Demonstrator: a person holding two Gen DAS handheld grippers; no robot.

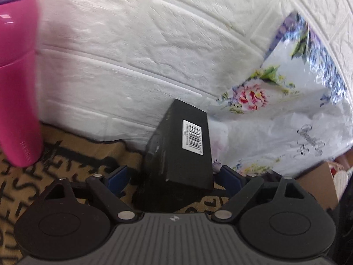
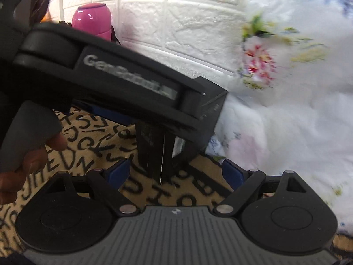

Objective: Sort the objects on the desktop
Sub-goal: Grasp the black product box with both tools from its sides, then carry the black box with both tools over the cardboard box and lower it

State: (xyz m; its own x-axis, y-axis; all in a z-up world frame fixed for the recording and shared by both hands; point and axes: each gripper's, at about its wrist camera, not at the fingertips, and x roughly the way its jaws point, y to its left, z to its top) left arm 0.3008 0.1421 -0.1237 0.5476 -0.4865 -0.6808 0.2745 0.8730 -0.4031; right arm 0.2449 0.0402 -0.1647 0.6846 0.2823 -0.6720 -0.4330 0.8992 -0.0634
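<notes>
Jaws of the left gripper (image 1: 169, 174) are standing wide, straddling the near end of the black box (image 1: 183, 152) without pressing on it; nothing is being gripped. That box is lying on the lettered cloth (image 1: 72, 161), its long axis running away toward the white wall (image 1: 132, 55), far end propped against it. Judged nearer, the left hand (image 2: 33, 154) is leading. The right gripper (image 2: 174, 174) is also standing open and empty, the box ahead of it partly hidden behind the left tool.
</notes>
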